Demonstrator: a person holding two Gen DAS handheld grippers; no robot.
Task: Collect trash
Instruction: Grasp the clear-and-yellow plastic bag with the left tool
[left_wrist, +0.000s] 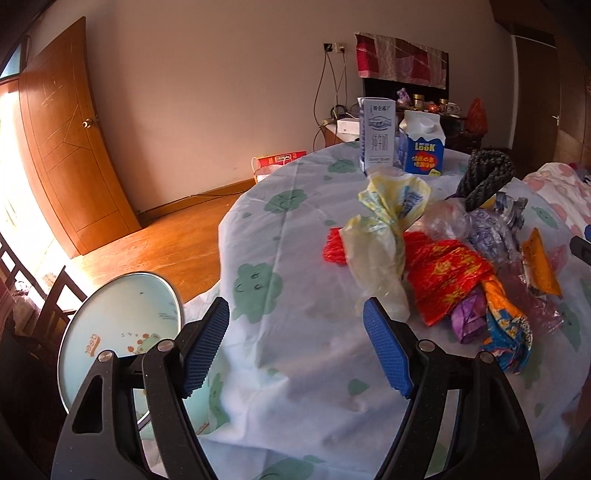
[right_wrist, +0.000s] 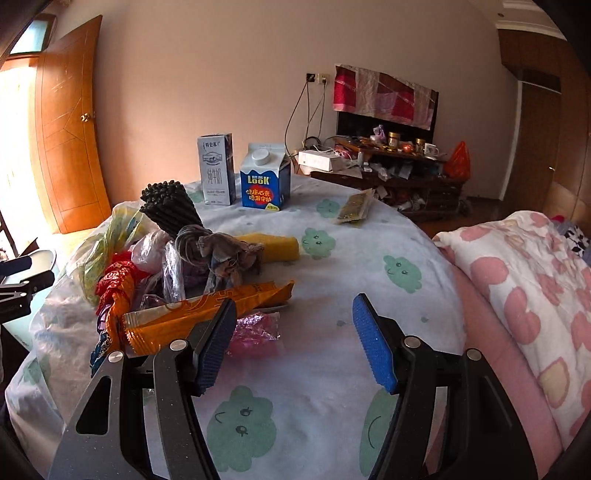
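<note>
Left wrist view: the left hand-held gripper (left_wrist: 295, 317) has its blue pads spread wide over bare cloth, holding nothing. The trash pile (left_wrist: 443, 266) lies at about two o'clock from it — a yellowish plastic bag (left_wrist: 384, 236), a red wrapper (left_wrist: 447, 277) and crumpled pieces beneath that are hard to tell apart. The desk (left_wrist: 288, 369), under a pale cloth with green cloud faces, is cut off at the right edge.

In the right wrist view the right hand-held gripper (right_wrist: 293, 306) is also wide apart and empty; its left finger hides part of an orange wrapper (right_wrist: 207, 310). Two milk cartons (right_wrist: 240, 173) stand at twelve o'clock. A wooden door (left_wrist: 70, 147) stands at ten o'clock, a bed (right_wrist: 524, 280) at three o'clock — its far end out of frame.
</note>
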